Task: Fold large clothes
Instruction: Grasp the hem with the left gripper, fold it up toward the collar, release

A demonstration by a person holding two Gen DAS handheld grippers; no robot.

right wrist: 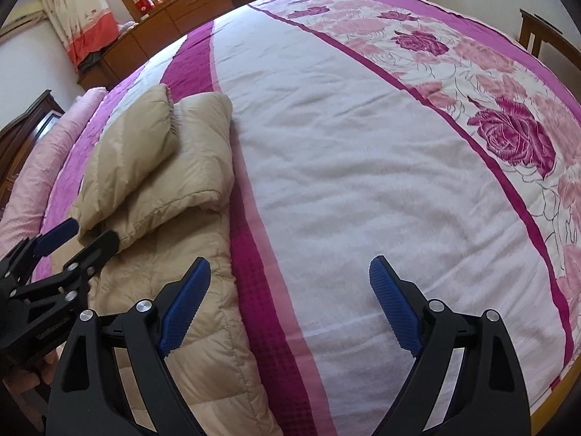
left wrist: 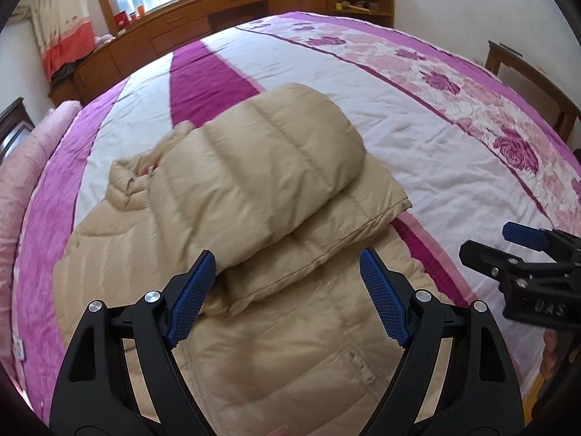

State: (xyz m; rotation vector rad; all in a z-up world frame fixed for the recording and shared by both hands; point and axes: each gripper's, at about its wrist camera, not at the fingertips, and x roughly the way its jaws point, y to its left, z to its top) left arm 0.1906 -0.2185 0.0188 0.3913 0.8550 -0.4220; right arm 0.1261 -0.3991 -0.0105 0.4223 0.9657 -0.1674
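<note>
Jacket: a beige quilted down jacket [left wrist: 276, 196] lies on the bed, toward its left side, over the purple and white stripes of the quilt [left wrist: 417, 138].
Left wrist view only: the whole folded part shows here: a sleeve or side panel turned over the body, a collar bunched at the upper left, and a snap placket running down the lower front.
Right wrist view only: the jacket [right wrist: 152, 196] shows only as its right edge at the left of the picture; most of the frame is bare white quilt [right wrist: 363, 167] with a rose border on the right.
Left gripper: the left gripper [left wrist: 287, 298] hangs over the jacket, its blue fingers [left wrist: 190, 299] spread wide with the folded edge between them; neither pad presses the fabric, nothing is gripped.
Right gripper: the right gripper [right wrist: 290, 305] has its fingers [right wrist: 394, 307] wide apart and empty; the left finger stands over the jacket's edge, the right one over bare quilt.
Cross view: each gripper shows at the edge of the other's picture, side by side and apart.
Room: wooden cabinets [left wrist: 203, 21] under a window at the far wall.
</note>
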